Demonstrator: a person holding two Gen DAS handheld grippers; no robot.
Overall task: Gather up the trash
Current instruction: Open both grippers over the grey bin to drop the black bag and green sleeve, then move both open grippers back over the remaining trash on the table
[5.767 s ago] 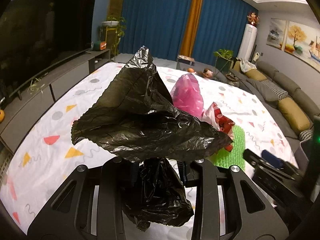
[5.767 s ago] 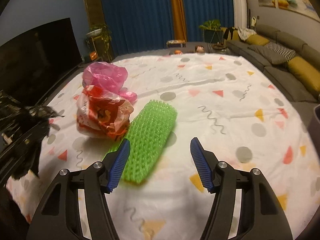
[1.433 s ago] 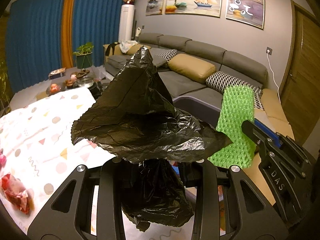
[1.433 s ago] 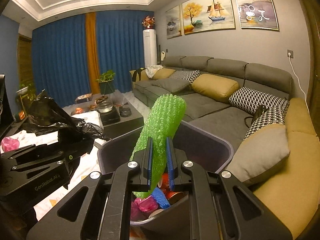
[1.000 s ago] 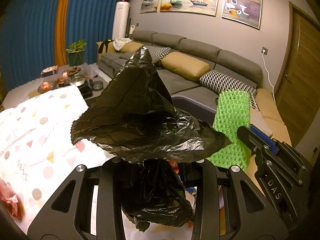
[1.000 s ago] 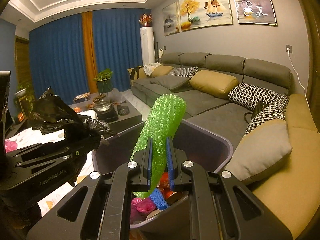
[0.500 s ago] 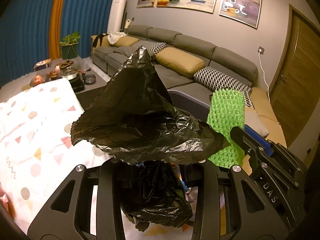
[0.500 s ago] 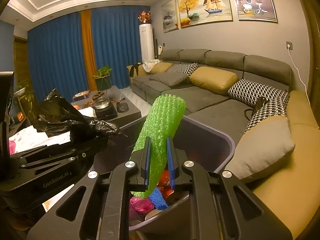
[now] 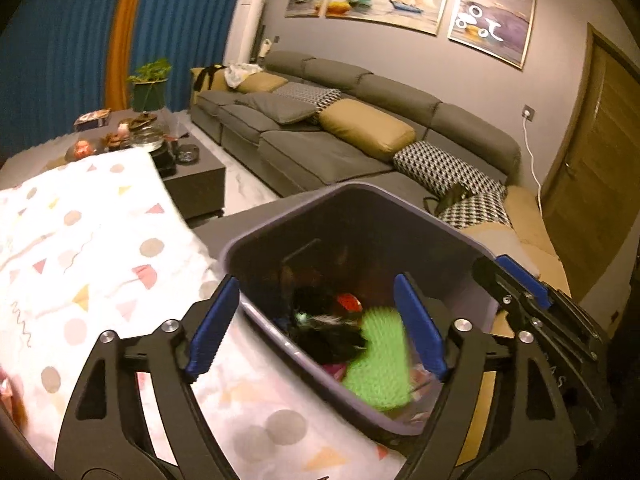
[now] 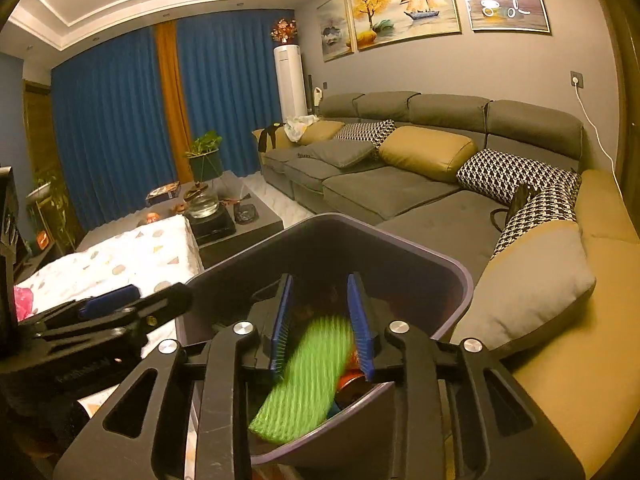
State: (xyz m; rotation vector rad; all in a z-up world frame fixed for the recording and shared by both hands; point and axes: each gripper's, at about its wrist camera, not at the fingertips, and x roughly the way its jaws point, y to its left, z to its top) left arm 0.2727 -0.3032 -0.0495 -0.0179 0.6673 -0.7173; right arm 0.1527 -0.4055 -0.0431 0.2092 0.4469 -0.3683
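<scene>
Left gripper (image 9: 316, 324) fingers have just been opening, standing wide apart, nothing between them. Right gripper (image 10: 322, 320) fingers also opening, parted. Green bubble-wrap sheet (image 10: 304, 380) and crumpled black plastic bag (image 9: 324, 332) are lying blurred inside the grey plastic bin (image 9: 256, 236).

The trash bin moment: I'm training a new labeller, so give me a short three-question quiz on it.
1. True or false: the left gripper grips the black bag.
2. The green foam mesh is: A) on the sofa; B) dropping into the trash bin; C) on the patterned cloth.
3. Fill in: the right gripper has just been ____ its jaws, and its pads no longer press the mesh.

Key: 1 false, its jaws have just been opening and the bag lies in the bin; 2 B; 3 opening.
</scene>
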